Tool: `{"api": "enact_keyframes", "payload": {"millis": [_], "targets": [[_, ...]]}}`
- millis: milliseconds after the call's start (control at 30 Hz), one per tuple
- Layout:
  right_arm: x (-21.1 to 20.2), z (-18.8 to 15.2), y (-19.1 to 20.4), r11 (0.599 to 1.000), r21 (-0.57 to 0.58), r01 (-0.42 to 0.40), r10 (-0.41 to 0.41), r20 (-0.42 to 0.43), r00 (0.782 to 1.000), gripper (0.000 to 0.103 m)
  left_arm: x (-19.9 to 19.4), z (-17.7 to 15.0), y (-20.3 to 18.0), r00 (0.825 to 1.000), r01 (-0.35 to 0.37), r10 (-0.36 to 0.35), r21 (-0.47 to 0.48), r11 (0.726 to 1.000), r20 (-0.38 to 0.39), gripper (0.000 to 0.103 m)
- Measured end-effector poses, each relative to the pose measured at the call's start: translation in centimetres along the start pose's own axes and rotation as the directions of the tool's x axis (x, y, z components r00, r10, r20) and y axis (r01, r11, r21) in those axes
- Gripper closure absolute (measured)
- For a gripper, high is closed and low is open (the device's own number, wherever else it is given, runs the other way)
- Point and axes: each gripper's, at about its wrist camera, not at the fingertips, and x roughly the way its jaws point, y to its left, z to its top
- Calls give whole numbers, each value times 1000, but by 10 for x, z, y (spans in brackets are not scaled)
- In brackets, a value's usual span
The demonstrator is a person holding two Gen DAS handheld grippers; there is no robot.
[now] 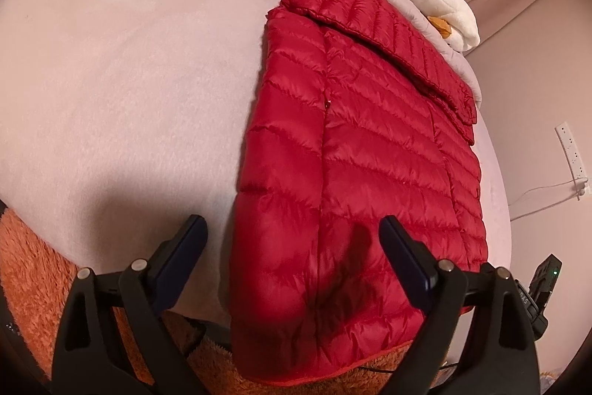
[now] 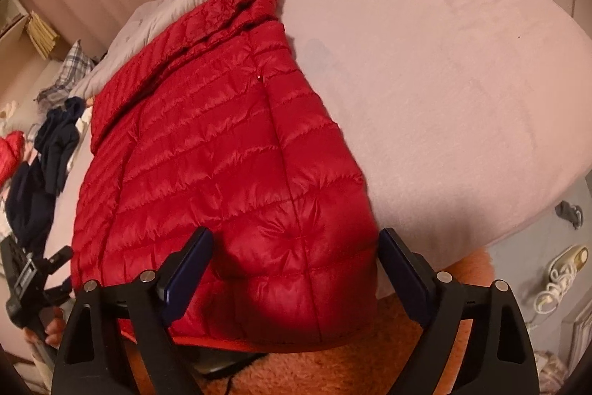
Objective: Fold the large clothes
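A red quilted down jacket (image 1: 370, 143) lies flat on the pale pink bed sheet (image 1: 129, 80), one sleeve folded across its body and its hem hanging over the near bed edge. My left gripper (image 1: 292, 223) is open above the jacket's near left hem corner, one finger over the sheet and the other over the jacket. My right gripper (image 2: 296, 234) stands open over the jacket (image 2: 222, 154) at the near right hem corner, with the puffy cloth between its fingers but not pinched. The left gripper's body (image 2: 22, 280) and the hand holding it show at the right wrist view's lower left.
An orange fluffy rug (image 1: 33, 269) lies below the bed edge. A white and orange plush toy (image 1: 440, 2) and a grey duvet (image 2: 155, 13) sit at the head of the bed. Dark clothes (image 2: 55, 139) lie beyond the jacket's left side. Shoes (image 2: 558, 276) are on the floor.
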Motion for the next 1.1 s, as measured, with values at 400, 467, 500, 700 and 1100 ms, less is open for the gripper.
{"api": "enact_keyframes", "payload": {"millis": [400, 467, 500, 700, 1100], "targets": [[0, 1, 2, 1000, -1, 9, -9, 1, 1000, 16, -1, 0, -2, 1000, -15, 15, 10, 1000, -5, 13], [0, 1, 2, 1000, 0, 11, -11, 1, 1000, 17, -1, 0, -2, 1000, -11, 11, 6, 1000, -6, 14], [0, 2, 2, 1000, 0, 12, -12, 0, 1000, 17, -1, 0, -2, 1000, -8, 8, 4, 1000, -7, 14], [-2, 3, 3, 1000, -8, 20, -20, 6, 1000, 18, -6, 2, 1, 1000, 9, -9, -21, 1000, -11, 17], [-11, 5, 3, 998, -33, 50, -49, 32, 998, 18, -20, 1, -2, 1000, 6, -7, 17, 1000, 4, 17]]}}
